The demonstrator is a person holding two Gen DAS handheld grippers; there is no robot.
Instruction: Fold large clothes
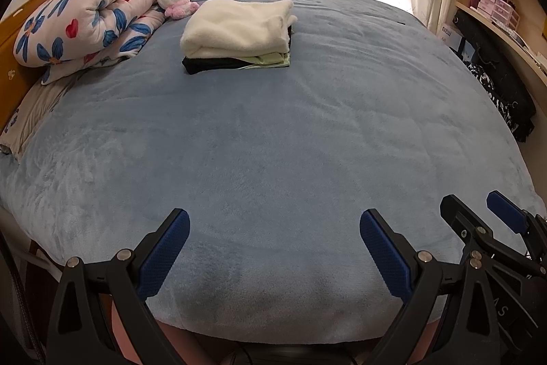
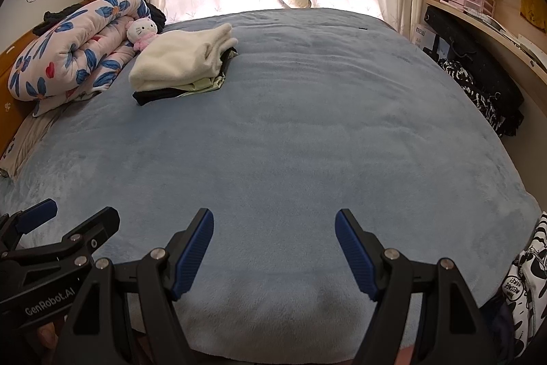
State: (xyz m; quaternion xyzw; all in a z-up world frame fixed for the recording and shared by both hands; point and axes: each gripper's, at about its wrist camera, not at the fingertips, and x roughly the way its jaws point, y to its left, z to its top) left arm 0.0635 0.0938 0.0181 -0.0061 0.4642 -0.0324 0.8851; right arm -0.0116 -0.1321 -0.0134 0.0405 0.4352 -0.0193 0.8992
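Folded clothes [image 1: 236,35] stacked on blue bed [image 1: 273,142], both claws — left claw [image 1: 273,228], right claw [image 2: 273,228] — spread, empty

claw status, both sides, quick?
Left claw: open, holding nothing, above the near edge of the blue fleece bedspread.
Right claw: open, holding nothing, over the same near edge.

Stack of folded clothes [image 1: 236,36] [image 2: 183,67] on the far left part of the blue bed cover, neat and flat; thick cream fleece garment [image 1: 239,23] on top, pale green piece [image 1: 270,60] beneath, black garment [image 1: 205,64] lowest, edges showing at the front
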